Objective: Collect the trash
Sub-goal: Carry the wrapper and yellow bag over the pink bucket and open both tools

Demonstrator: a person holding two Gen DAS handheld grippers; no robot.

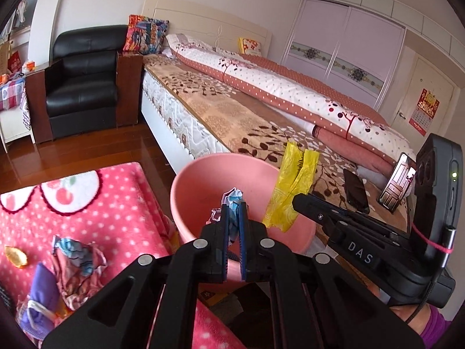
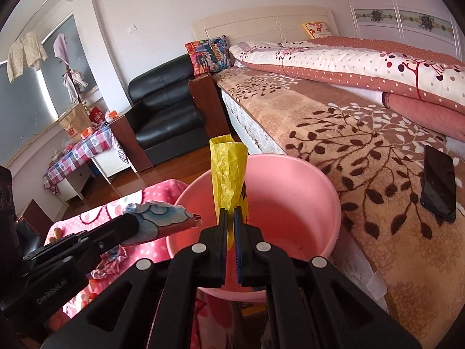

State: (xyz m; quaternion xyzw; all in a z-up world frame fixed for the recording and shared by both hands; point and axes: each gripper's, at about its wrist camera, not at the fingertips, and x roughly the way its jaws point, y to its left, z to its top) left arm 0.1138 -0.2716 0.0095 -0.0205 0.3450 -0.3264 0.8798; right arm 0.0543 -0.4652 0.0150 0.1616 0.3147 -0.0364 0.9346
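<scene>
Holding trash over round pink plastic basin [image 1: 186,203] for drop: left gripper [image 1: 234,212] pinches crumpled blue-white wrapper [image 1: 234,196]; right gripper [image 2: 230,218] pinches crinkled yellow plastic wrapper [image 2: 228,174]; more wrappers on pink dotted blanket [image 1: 122,203].

Pink basin's [image 1: 186,192] near rim behind hand-held gripper [image 1: 233,212]; bed [image 1: 232,110] edge-cropped.

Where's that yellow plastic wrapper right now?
The yellow wrapper is pinched in the right gripper, standing upright over the pink bucket beside the bed; the left wrist view shows it right of the bucket's middle.
</scene>
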